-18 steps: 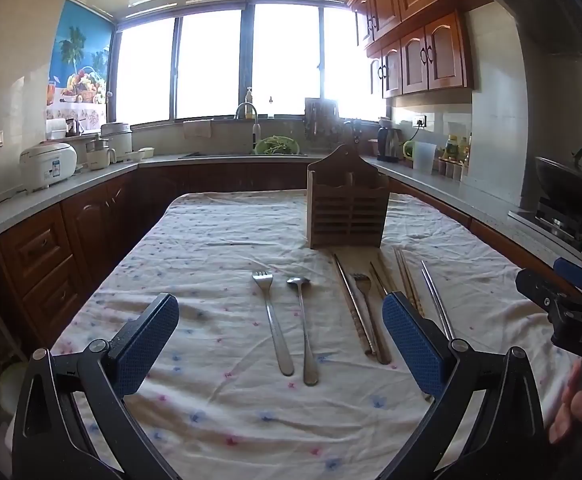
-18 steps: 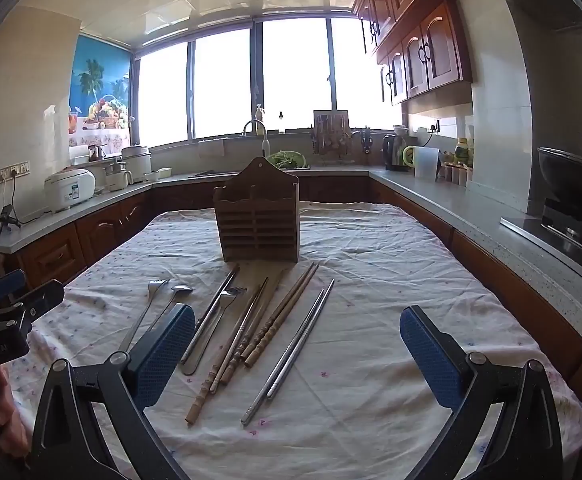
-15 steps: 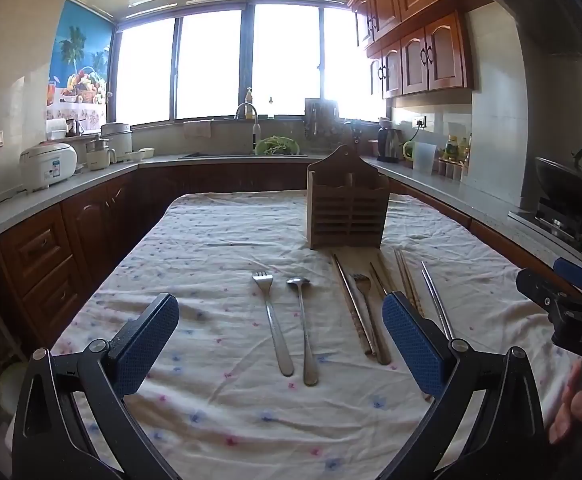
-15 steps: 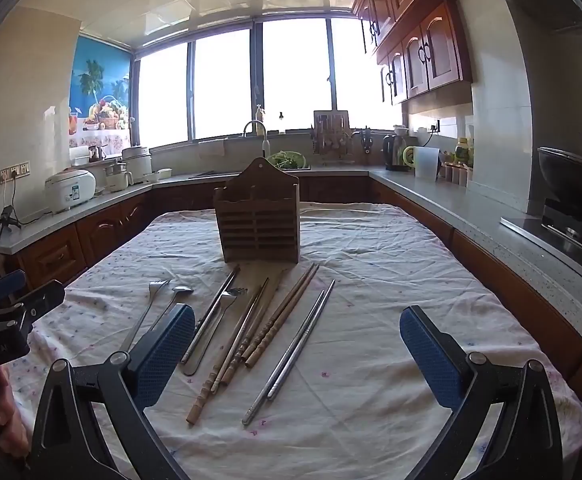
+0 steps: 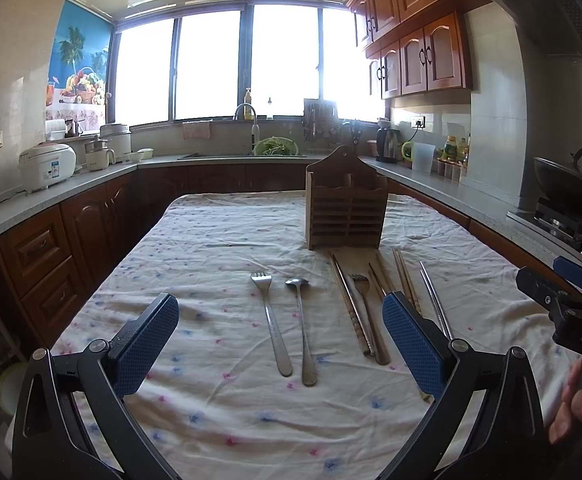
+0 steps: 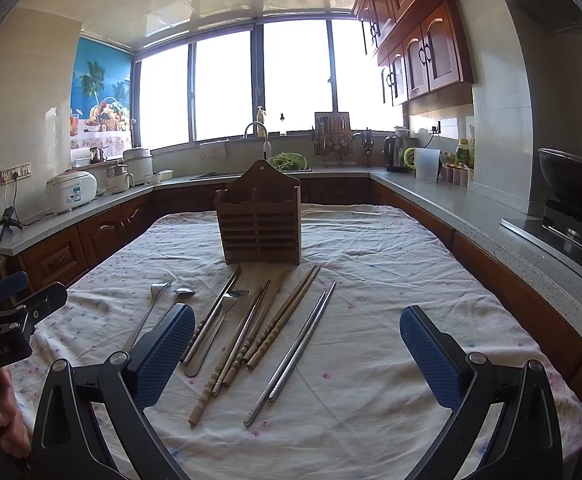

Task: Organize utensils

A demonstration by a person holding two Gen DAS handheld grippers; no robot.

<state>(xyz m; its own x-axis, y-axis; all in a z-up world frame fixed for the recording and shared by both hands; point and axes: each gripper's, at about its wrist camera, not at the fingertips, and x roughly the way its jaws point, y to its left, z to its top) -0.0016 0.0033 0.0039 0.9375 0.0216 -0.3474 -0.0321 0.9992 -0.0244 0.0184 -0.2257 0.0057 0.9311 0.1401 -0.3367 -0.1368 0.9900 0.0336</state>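
Observation:
A wooden utensil holder (image 5: 345, 204) (image 6: 259, 222) stands upright mid-table on the flowered cloth. In front of it lie a fork (image 5: 271, 316), a spoon (image 5: 303, 328), a second fork (image 5: 367, 312) (image 6: 215, 328), wooden chopsticks (image 6: 279, 326) and metal chopsticks (image 6: 297, 348). My left gripper (image 5: 281, 344) is open and empty, hovering above the fork and spoon near the front of the table. My right gripper (image 6: 297, 352) is open and empty above the chopsticks. Each gripper shows at the edge of the other's view.
The table (image 6: 391, 280) is covered by a wrinkled white cloth. Counters run around it: a rice cooker (image 5: 47, 166) at left, a sink with greens (image 5: 275, 146) at the back, a kettle (image 5: 389, 144) and a wok on the stove (image 5: 571, 188) at right.

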